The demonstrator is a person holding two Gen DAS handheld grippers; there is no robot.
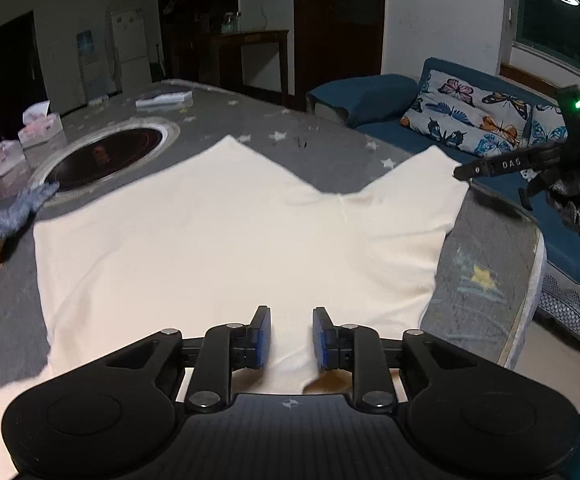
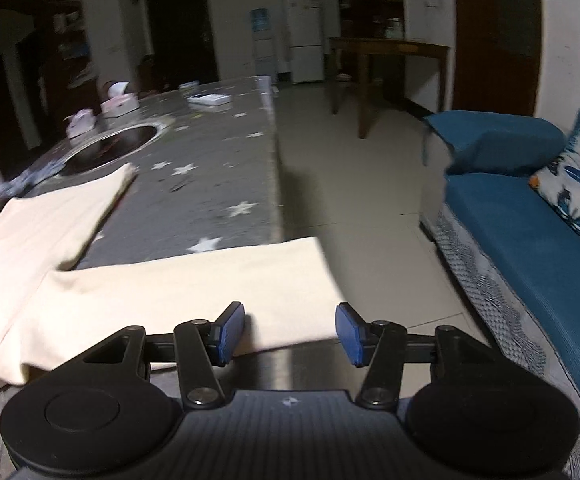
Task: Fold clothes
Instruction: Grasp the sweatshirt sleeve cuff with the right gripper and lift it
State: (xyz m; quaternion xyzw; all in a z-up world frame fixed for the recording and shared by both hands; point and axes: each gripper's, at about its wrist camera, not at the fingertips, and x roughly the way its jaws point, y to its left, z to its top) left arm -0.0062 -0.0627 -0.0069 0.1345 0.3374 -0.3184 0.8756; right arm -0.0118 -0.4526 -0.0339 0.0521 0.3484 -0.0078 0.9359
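Now: cream trousers (image 1: 210, 232) flat at worktop (image 1: 218, 108) near corner, ready for folding | left gripper (image 1: 291, 338) fingers slightly apart, empty | right gripper (image 2: 290, 334) half-open over leg end, gripping nothing

I see one cream garment (image 1: 218, 240), one grey sock (image 1: 14, 216), three tissue boxes (image 1: 40, 126) and two butterfly pillows (image 1: 461, 112) around my two grippers.

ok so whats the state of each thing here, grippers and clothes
left gripper: open, over the garment, gripping nothing
right gripper: open, wider, over the leg end, gripping nothing
cream trousers: spread flat on the table, legs splayed, not yet folded
right trouser leg: end hangs past the table edge
blue sock: lying loose on the table
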